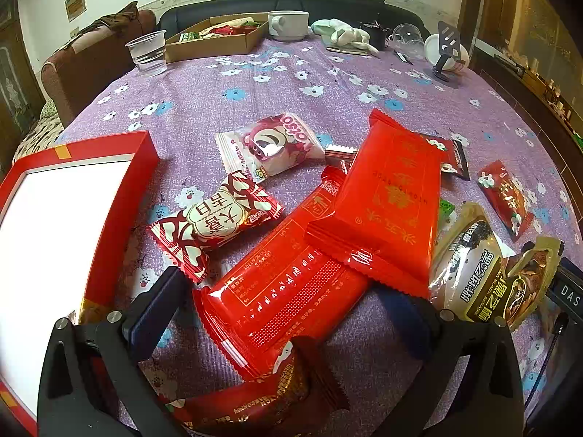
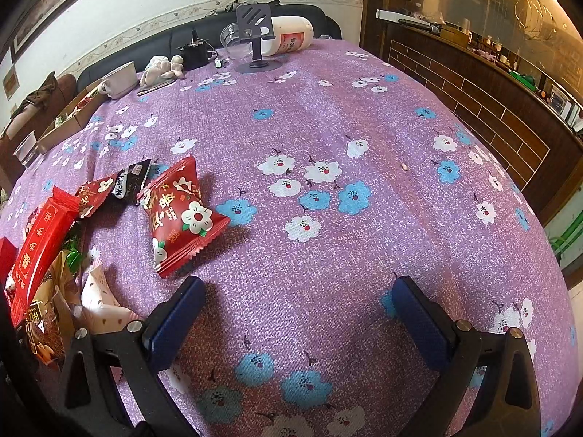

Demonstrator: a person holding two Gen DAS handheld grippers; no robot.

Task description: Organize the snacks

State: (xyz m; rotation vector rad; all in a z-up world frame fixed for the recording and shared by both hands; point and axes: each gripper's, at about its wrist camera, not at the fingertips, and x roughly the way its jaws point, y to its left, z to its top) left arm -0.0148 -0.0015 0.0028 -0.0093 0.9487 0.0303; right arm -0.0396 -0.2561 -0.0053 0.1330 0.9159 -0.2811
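While both tools sit low over the purple floral-cloth desk (image 2: 328, 116), neither grips anything. Left hand-held gripper (image 1: 291, 309): jaws spread wide, released, blue pads either side of a long glossy red foil snack pack (image 1: 284, 291) that lies flat between the fingers, pointing away and to the right; cannot tell if pads touch it. A second, wider red foil pack with gold print (image 1: 390, 200) overlaps its far end, ahead and right. Just ahead-left of the left finger lies a red-and-white patterned pillow packet (image 1: 215, 222); farther ahead a pink-and-white bear-print packet (image 1: 273, 145). Right of the right finger: tan sesame snack pouches (image 1: 484, 273), beyond them a small red flower-print packet (image 1: 506, 196). Directly below the jaws, a red-brown wrapper (image 1: 262, 397) at the frame bottom. Left of the gripper, an open red box with white interior (image 1: 65, 240), touching nothing visible.

Right hand-held gripper (image 2: 295, 320): jaws wide apart, empty, only bare cloth between the fingers. A red flower-print pillow packet (image 2: 182, 215) lies ahead-left of the left finger, near but apart. The snack pile (image 2: 43, 255) sits farther left at the frame edge.
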